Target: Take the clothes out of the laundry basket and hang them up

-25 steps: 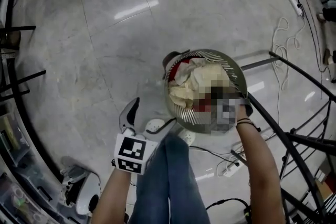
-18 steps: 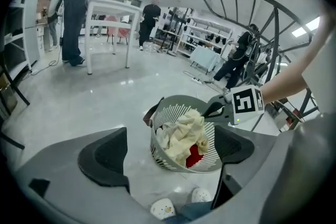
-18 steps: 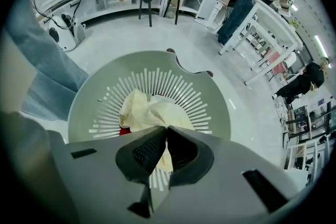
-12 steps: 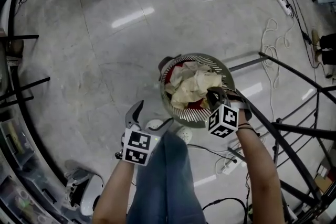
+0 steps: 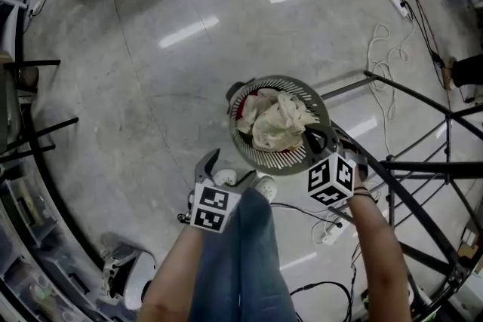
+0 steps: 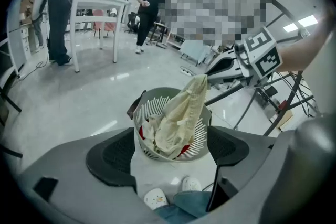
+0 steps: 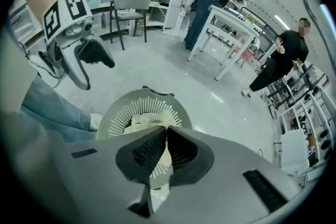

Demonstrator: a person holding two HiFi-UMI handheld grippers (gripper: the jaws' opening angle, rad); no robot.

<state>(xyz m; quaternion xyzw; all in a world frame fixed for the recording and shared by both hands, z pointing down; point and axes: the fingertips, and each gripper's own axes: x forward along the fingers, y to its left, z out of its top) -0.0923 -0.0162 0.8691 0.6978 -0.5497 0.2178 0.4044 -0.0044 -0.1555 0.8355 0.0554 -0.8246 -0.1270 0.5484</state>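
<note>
Pinching a fold of the crumpled cream fabric garment [image 6: 181, 113] in the right gripper [image 7: 166, 131], with the jaws pressed fully together on the cloth, and holding it up so that it is hanging stretched above the round pale-grey slatted plastic laundry basket [image 5: 281, 162], with the lower end lying inside on top of a red piece of clothing [image 5: 245, 105]. Judging this as the taking-out step, with the hanging not yet begun. Hovering near the basket with the left gripper [image 6: 169, 150], jaws wide apart though having just been closing a little, gripping and touching nothing, with only the basket showing beyond the gap. Probably needing next to raise the garment clear of the rim, catch a free edge with the left gripper to spread it, and carry it to the black metal tube rack [image 5: 430, 164] standing close by on the right
</note>
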